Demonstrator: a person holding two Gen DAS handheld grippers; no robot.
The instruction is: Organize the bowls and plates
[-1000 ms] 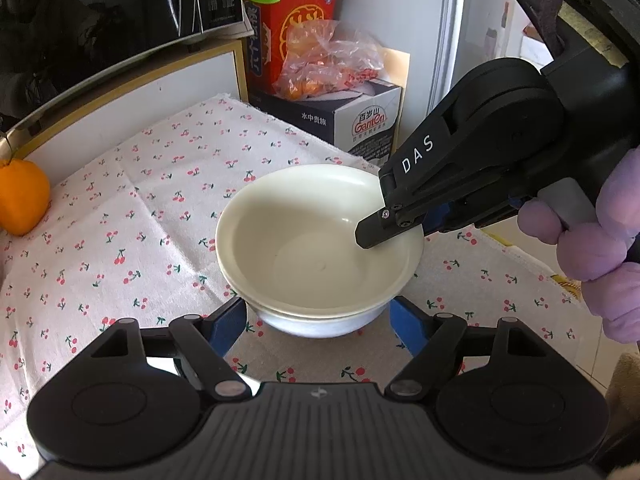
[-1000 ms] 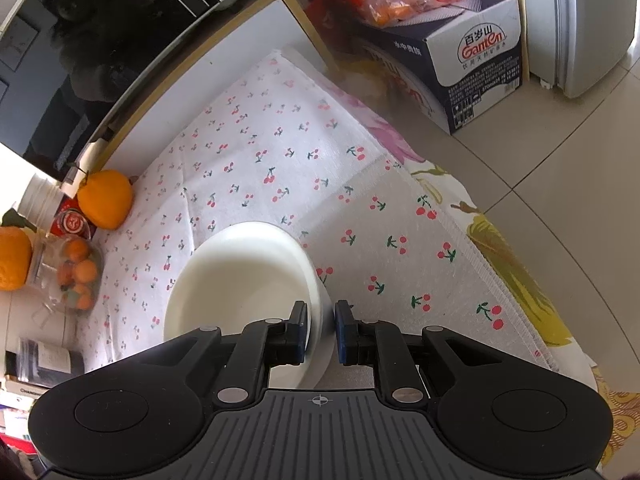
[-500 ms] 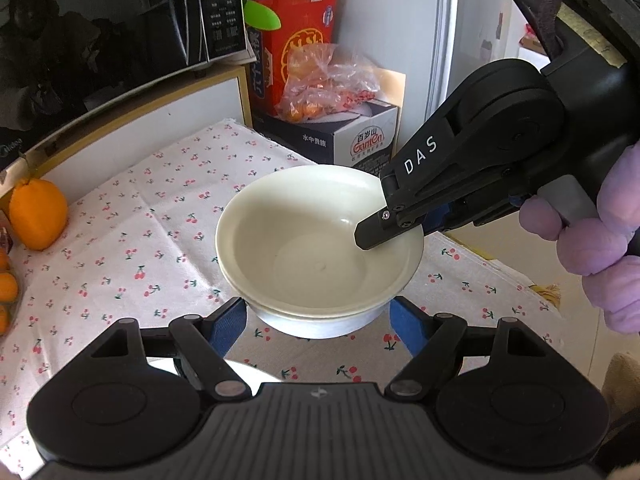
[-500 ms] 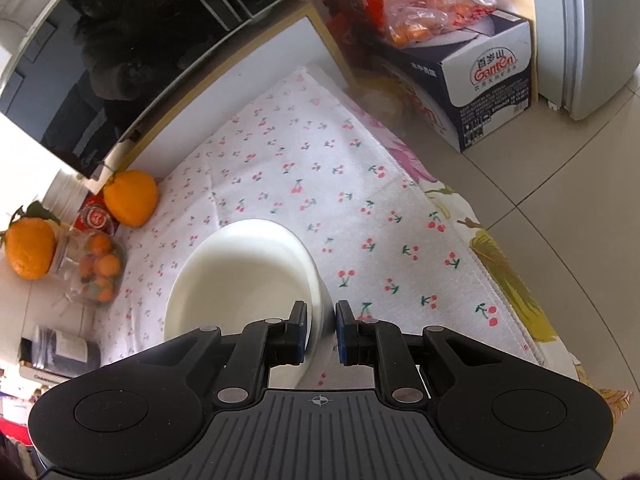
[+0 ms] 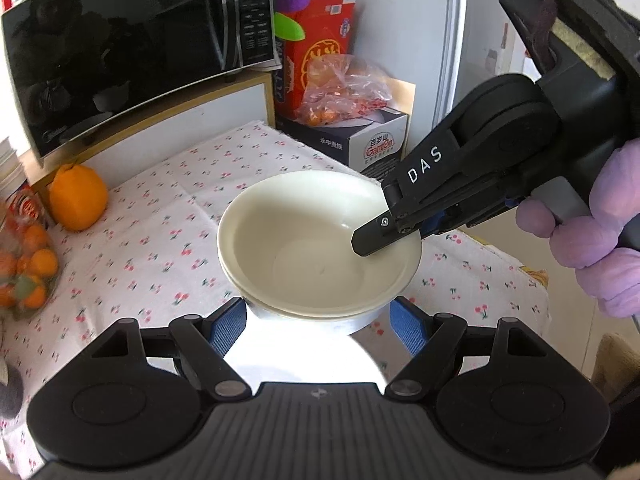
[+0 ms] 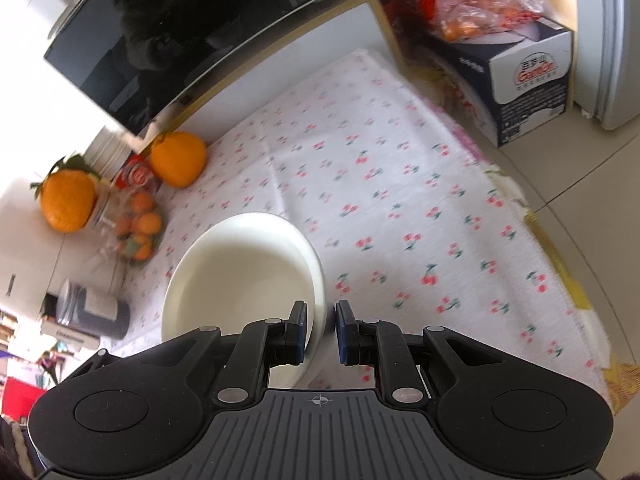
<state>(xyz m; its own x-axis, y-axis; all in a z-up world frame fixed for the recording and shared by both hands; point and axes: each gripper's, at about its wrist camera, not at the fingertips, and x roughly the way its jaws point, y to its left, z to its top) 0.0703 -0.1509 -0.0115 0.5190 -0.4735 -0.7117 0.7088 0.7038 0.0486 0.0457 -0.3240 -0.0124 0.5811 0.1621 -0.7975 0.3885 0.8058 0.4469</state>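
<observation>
1. Far left, background only: a bag of small oranges [image 5: 24,268], one large orange [image 5: 78,198] and a microwave [image 5: 132,48] above the table edge. None of these bears on the work.

2. Left gripper [image 5: 316,320]: its blue-padded fingers [image 5: 226,326] stand wide apart on either side of the bowl base, and no contact with the bowl is visible. Judged released and holding nothing.

3. Centre: two cream bowls [image 5: 320,248] sit nested, one inside the other, above the cherry-print cloth [image 5: 152,216]. Whether the lower bowl rests on the cloth or hangs clear of it cannot be told from either view. A bright white round surface [image 5: 304,356] shows under the left gripper; it may be a plate, but this is unconfirmed.

4. Right gripper [image 6: 319,330]: its fingers straddle the bowl rim [image 6: 316,280], one inside the wall and one outside. In the left wrist view its tip lies inside the bowl at the right rim. Judged clamped on the bowl wall.

5. Step in hand, by judgement: the stacked bowls are being carried or positioned by the right gripper, with the left one standing guard.

6. Next move calls for a level set-down at the chosen spot. A one-sided rim grip invites tilting, so the stack should rest fully before the fingers part.

7. Far right: a cardboard box [image 5: 370,146] stands on the floor, well apart.
</observation>
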